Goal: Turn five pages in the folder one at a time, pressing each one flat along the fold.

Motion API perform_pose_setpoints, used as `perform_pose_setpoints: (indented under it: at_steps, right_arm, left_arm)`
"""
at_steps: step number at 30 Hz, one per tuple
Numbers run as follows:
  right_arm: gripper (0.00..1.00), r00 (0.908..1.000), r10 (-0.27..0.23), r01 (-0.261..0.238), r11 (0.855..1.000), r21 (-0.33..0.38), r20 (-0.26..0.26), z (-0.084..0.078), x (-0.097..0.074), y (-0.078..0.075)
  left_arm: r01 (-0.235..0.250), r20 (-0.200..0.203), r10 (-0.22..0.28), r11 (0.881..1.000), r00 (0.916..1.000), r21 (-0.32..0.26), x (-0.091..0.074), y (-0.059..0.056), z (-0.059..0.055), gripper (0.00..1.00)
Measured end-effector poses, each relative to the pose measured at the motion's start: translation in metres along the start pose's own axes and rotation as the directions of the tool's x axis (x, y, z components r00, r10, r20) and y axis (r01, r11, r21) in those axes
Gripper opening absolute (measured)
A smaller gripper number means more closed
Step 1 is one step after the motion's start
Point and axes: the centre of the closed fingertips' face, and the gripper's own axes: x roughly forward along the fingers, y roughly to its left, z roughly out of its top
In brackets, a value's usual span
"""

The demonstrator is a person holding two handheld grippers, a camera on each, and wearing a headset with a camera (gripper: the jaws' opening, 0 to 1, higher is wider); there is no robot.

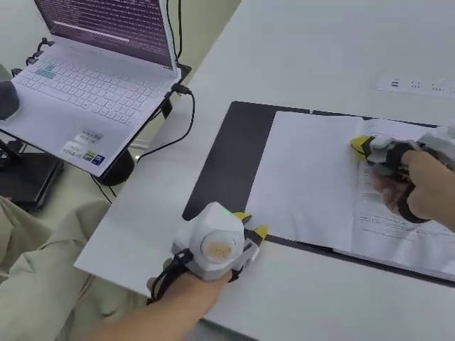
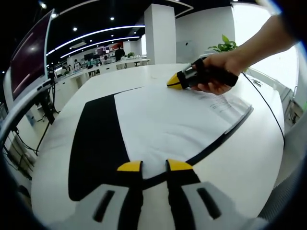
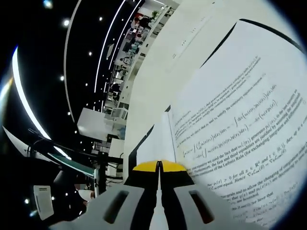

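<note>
- Left gripper view: the left tongs [image 2: 153, 166] are slightly spread and pinch nothing, with their tips at the near edge of the open black folder [image 2: 93, 143].
- Head view: a blank page [image 1: 306, 177] lies flat across the folder's left half on the white worktop [image 1: 298, 57].
- Farther on, the right tongs [image 1: 360, 144] are pressed together, tips down on paper at the fold, beside the printed page [image 1: 398, 227].

The left gripper [image 1: 252, 224] has a rounded white shell with a pale round disc on its back, and its jaws are dark with yellow caps; a black cord [image 1: 168, 273] loops from it around the wrist. The right gripper [image 1: 360, 145] is white and black with the same yellow tips, a black band [image 1: 407, 206] crossing the hand. Beige trousers [image 1: 28, 284] cover the person's legs
</note>
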Motion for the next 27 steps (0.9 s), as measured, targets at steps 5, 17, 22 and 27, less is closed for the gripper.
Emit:
perform_pose_setpoints:
  at_steps: [5,17,22,27]
  right_arm:
    - [0.00,0.9997,0.000,-0.001,0.999,0.039,0.025,0.011,0.008,-0.002]
    - [0.00,0.9949,0.000,-0.009,0.996,0.090,0.101,0.037,0.030,0.002]
    - [0.00,0.9874,-0.014,0.001,0.996,0.084,0.157,0.050,0.035,0.002]
    - [0.00,0.9925,-0.005,-0.008,0.994,0.108,0.122,0.044,0.035,-0.001]
  left_arm:
    - [-0.002,0.004,0.002,1.000,1.0000,-0.006,0.000,0.000,0.000,0.17]
    - [-0.005,0.010,0.005,1.000,0.9999,-0.002,0.000,-0.001,0.000,0.17]
    - [-0.005,0.011,0.005,1.000,0.9999,-0.001,0.000,-0.001,0.000,0.17]
    - [-0.008,0.016,0.008,1.000,0.9998,-0.004,0.000,-0.001,-0.001,0.17]
